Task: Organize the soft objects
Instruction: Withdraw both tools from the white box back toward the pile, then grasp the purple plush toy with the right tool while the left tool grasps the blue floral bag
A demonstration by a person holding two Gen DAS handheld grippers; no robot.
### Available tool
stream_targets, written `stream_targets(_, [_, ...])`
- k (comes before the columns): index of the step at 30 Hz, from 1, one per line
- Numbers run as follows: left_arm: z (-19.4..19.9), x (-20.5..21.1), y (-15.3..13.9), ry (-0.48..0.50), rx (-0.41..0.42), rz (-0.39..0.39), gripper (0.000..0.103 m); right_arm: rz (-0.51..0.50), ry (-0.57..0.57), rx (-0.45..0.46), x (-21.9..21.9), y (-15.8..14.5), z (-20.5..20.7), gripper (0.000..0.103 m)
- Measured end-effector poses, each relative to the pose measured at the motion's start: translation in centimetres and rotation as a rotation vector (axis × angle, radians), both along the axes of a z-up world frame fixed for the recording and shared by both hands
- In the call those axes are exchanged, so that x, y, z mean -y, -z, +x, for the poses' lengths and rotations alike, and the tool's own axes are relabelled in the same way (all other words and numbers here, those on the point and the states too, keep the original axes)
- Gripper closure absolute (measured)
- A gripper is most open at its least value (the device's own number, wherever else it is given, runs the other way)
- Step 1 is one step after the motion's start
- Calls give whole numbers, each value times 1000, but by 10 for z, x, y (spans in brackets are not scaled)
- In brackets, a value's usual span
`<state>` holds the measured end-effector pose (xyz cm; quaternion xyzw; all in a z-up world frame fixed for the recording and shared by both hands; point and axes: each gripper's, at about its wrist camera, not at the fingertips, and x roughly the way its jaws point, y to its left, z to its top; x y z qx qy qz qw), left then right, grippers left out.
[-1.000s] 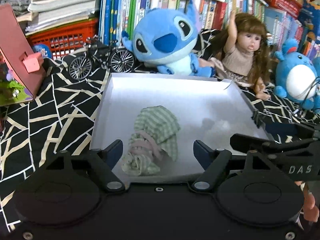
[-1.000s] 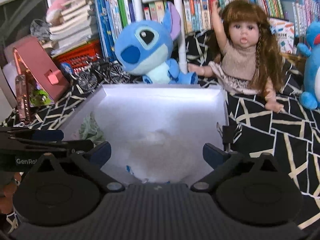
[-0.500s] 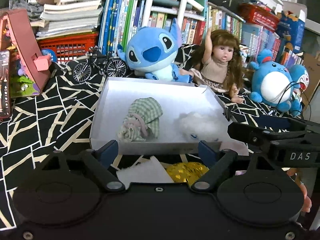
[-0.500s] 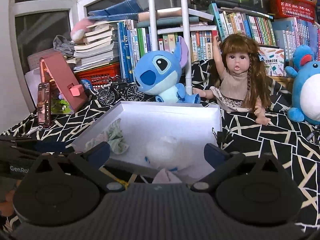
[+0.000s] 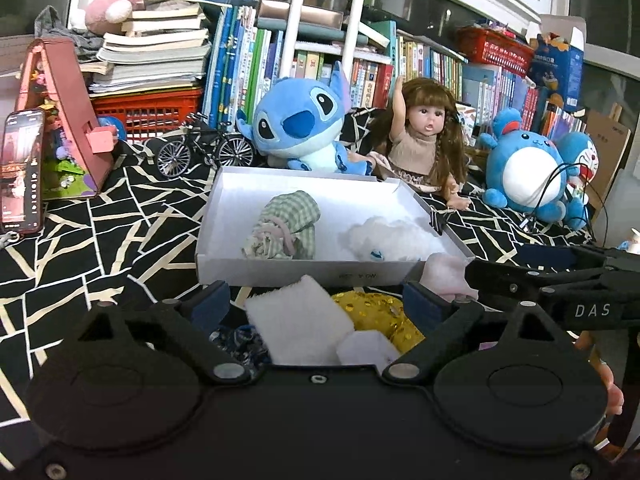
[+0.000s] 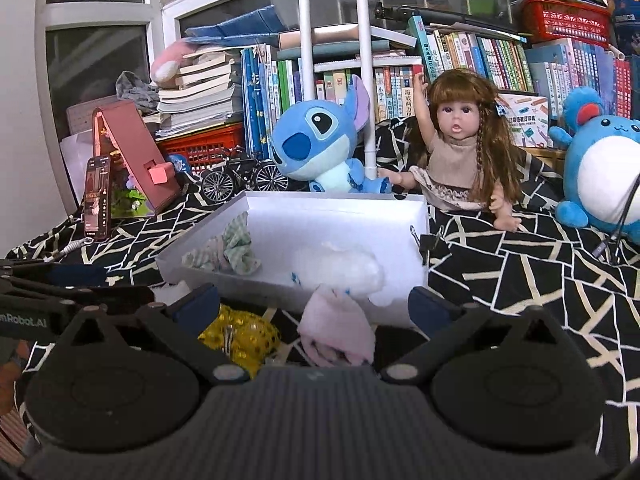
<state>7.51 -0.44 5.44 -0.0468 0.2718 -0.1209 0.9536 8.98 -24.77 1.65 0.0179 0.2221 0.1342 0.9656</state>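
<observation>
White card forms the shallow box [image 5: 304, 276] I am filling, set on the black patterned cloth [image 5: 100, 248] in front of the blue plush alien [image 5: 300, 128] and the doll [image 5: 420, 140]. Going left to right inside it, a green checked cloth bundle [image 5: 286, 224] lies toward the box's left wall and a fluffy white plush [image 5: 392, 236] rests by the right wall, near the binder clip [image 5: 436, 220] on that rim. I judge these two already sorted, spaced apart so more pieces can fit between and around them.

Outside the box, along its near wall, the unsorted pile waits. A dark blue patterned fabric [image 5: 240, 344] sits furthest left, then a white fleece square [image 5: 296, 320], a small white piece [image 5: 368, 346], a yellow sequinned pouch [image 5: 376, 316], and a pale pink cloth [image 5: 444, 276] at the box's near right corner.

My left gripper [image 5: 316, 304] hovers over the fleece square with its jaws opening wide; the fleece lies between the fingers but nothing presses on it. My right gripper [image 6: 316, 304] also stands wide and grips nothing, the pink cloth lying loose between its fingers. Both point slightly downward toward the pile, well placed, I think, to take one item each for the box.
</observation>
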Motion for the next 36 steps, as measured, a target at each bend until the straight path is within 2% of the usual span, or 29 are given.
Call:
stream_targets(10, [-24,-20,6,-11,49,-18,5,18,51,21,7,14,-20,0])
stream_targets(15, [-37,-29,12,-17,70,-23,2,-8,65,30,8,21,-32,0])
stream_targets(26, [-46,-38,32,-66,30,41,2,-97,92,20,6,37,-46,0])
stream_targets(36, [-47,-45,48,-110,-7,97,2,-95,127,-8,7,49,-47,0])
